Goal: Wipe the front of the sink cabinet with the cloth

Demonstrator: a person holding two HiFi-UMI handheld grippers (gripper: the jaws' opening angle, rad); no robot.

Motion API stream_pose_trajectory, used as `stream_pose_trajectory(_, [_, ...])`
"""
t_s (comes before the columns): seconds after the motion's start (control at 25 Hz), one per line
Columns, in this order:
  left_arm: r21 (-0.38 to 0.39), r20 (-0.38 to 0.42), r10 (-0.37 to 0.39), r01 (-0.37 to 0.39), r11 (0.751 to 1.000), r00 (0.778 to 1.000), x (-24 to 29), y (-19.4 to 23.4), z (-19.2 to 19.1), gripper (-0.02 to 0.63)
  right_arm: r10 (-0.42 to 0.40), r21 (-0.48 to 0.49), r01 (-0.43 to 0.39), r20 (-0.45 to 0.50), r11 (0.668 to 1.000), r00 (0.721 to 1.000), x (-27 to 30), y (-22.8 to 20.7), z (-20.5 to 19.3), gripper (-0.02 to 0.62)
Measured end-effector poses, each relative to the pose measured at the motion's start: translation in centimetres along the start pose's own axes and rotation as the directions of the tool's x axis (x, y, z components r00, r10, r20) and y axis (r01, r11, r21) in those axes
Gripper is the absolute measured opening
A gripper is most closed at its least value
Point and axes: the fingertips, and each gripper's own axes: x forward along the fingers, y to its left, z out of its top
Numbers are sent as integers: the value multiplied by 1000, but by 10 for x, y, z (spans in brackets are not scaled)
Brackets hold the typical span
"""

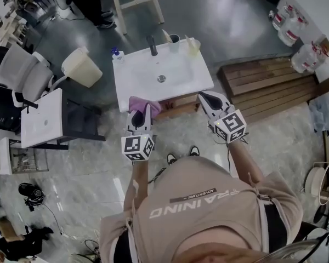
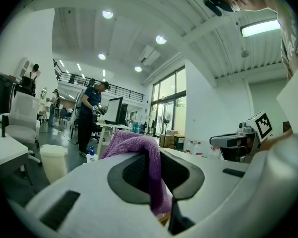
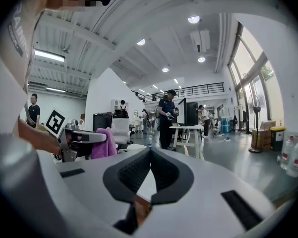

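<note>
Left gripper (image 1: 140,116) is clamped on the purple cloth (image 1: 144,104); the left gripper view shows the fabric pinched between the pads and draped up over the jaw tips; the bunch sits at the near edge of the sink cabinet (image 1: 181,104), toward its left half, just under the lip of the white basin top (image 1: 137,78); from above I cannot tell whether cloth and front panel touch. Right gripper (image 1: 209,99) has its jaws together with nothing between them, the pads meeting along a seam in its own view; it hovers by the near right corner of the basin top, apart from the cloth. Both grippers point away from the person toward the cabinet. Faucet (image 1: 152,45) and a blue-capped bottle (image 1: 116,53) stand at the far edge of the top; a cream bin (image 1: 82,67) stands to the left, a wooden pallet (image 1: 263,86) to the right. Judgement: the step in hand is bringing the cloth onto the front face, with wiping at or near its start; only a strip of wood-toned front shows under the overhang. Next move calls for lowering the cloth below the lip, pressing it flat on the panel and sweeping sideways; the grip must hold against drag; a bunched cloth gives a small contact patch; the right gripper should stay out of the sweep path.
</note>
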Motion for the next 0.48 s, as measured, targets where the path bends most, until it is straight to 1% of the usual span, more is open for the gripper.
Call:
stream_pose_trajectory(0.24, [-22,-4,-1,1,1000,1000,-5,0,-5,37,-6,5,6,0,1000,1000,-5,4,-4,11])
stream_pose_trajectory(0.4, [-69,-6,1,-2,998,1000,-11,6,-10,37,-1,8,1,-2,1000,1000,-6,8,-5,11])
stream_pose_trajectory(0.48, [-76,-9,2,-2,997,1000,-11,9,-12,37,2,8,-2,-5,1000,1000,-7,11,-7,11])
